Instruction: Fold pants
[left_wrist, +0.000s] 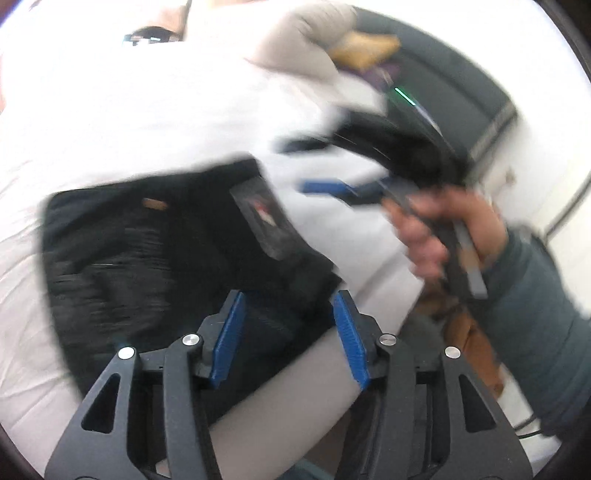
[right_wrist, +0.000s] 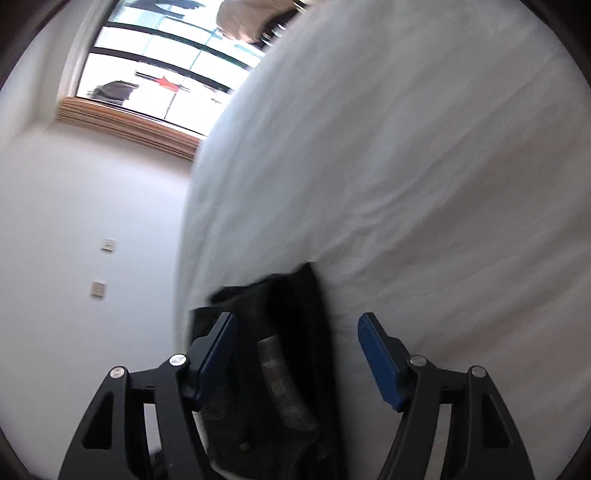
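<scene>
Both wrist views close, angled down, sharing black pants (left_wrist: 155, 251)

**White bed, plain wall, bright window**

A bed (right_wrist: 424, 166) spread with a creased white sheet fills most of both views. In the right wrist view a plain white wall (right_wrist: 92, 206) stands beside it, carrying two small switch plates (right_wrist: 108, 244), one above the other. A large window (right_wrist: 155, 74) with dark frame bars and a light wooden sill (right_wrist: 125, 127) lets in strong daylight. In the left wrist view a beige pillow (left_wrist: 306, 40) lies at the far end of the bed, near a dark padded headboard (left_wrist: 454, 74), blurred.
</scene>
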